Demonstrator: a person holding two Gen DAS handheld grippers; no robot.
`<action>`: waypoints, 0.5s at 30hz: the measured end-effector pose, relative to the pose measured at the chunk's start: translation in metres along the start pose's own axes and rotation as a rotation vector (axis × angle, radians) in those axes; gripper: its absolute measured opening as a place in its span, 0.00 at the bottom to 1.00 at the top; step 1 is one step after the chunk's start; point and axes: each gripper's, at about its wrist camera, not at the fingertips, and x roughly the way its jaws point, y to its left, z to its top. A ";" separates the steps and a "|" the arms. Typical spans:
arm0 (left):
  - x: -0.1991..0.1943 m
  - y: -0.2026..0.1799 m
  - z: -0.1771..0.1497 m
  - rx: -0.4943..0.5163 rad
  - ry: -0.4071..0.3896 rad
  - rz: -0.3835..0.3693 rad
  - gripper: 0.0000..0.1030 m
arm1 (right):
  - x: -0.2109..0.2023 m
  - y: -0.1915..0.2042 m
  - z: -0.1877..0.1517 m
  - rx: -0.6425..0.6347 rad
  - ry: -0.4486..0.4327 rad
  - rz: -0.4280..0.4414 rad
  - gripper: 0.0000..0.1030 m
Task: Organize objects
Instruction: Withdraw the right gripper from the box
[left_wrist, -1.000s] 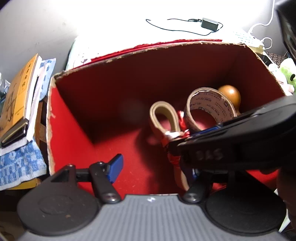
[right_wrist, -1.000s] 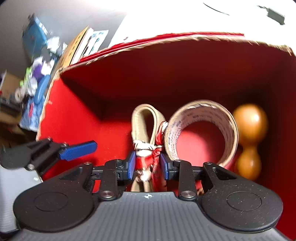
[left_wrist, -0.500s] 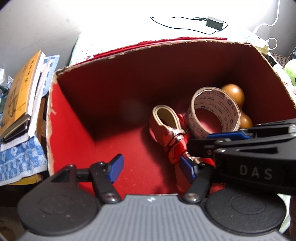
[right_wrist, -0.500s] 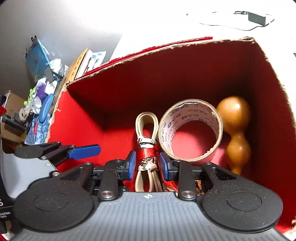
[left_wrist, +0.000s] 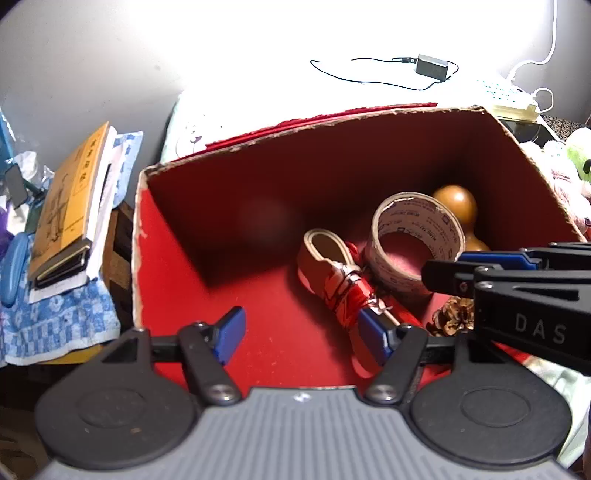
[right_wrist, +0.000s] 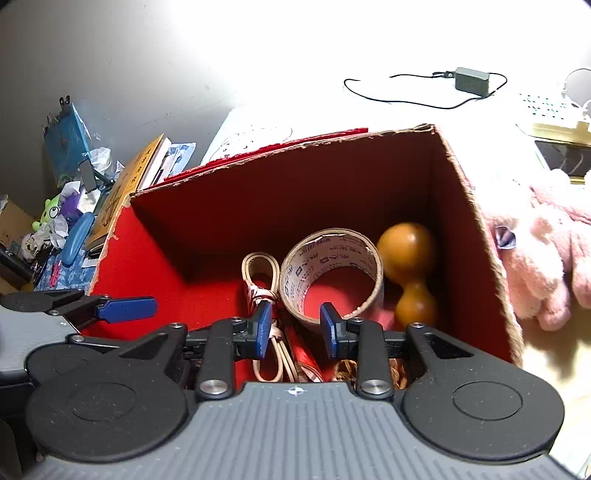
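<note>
1. Objects to organize: all down inside an open cardboard box (left_wrist: 155, 258) with a red lining, seen from above by both wrist cameras.
2. Left gripper (left_wrist: 301, 332): nearest in the left wrist view, held over the near part of the box, jaws wide apart, nothing between the blue pads, only bare red floor below.
3. Right gripper (right_wrist: 295, 328): over the right side of the box, jaws at a narrow gap, gripping nothing; strap and tape visible past the pads, lower down on the box floor.
4. Pine cone (left_wrist: 452, 317): on the floor at the near right, partly hidden under the right gripper.
5. Strap bundle (left_wrist: 340, 284): a beige looped strap bound with red and white patterned wrapping, lying flat near the middle of the floor, loop end towards the far wall.
6. Tape roll (left_wrist: 413, 236): standing on its edge just right of the bundle, close enough to seem touching, printed inner core facing the cameras.
7. Wooden gourd (left_wrist: 456, 203): behind and to the right of the roll, tucked by the right wall.
8. Left of the box: a stack of books (left_wrist: 70, 206) on a blue checked cloth (left_wrist: 48, 325).
9. Right of the box: a pink plush toy (right_wrist: 546, 258).
10. Far behind, on a brightly lit white surface: a small charger (left_wrist: 432, 68) with a thin black cable.
</note>
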 end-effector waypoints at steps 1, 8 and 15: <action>-0.002 -0.001 -0.001 -0.002 -0.003 0.005 0.69 | -0.002 0.000 -0.001 -0.004 -0.003 -0.003 0.30; -0.021 -0.008 -0.009 -0.010 -0.030 0.052 0.71 | -0.023 -0.002 -0.007 -0.014 -0.045 0.020 0.30; -0.042 -0.016 -0.017 -0.032 -0.063 0.068 0.73 | -0.044 0.000 -0.018 -0.035 -0.104 0.057 0.31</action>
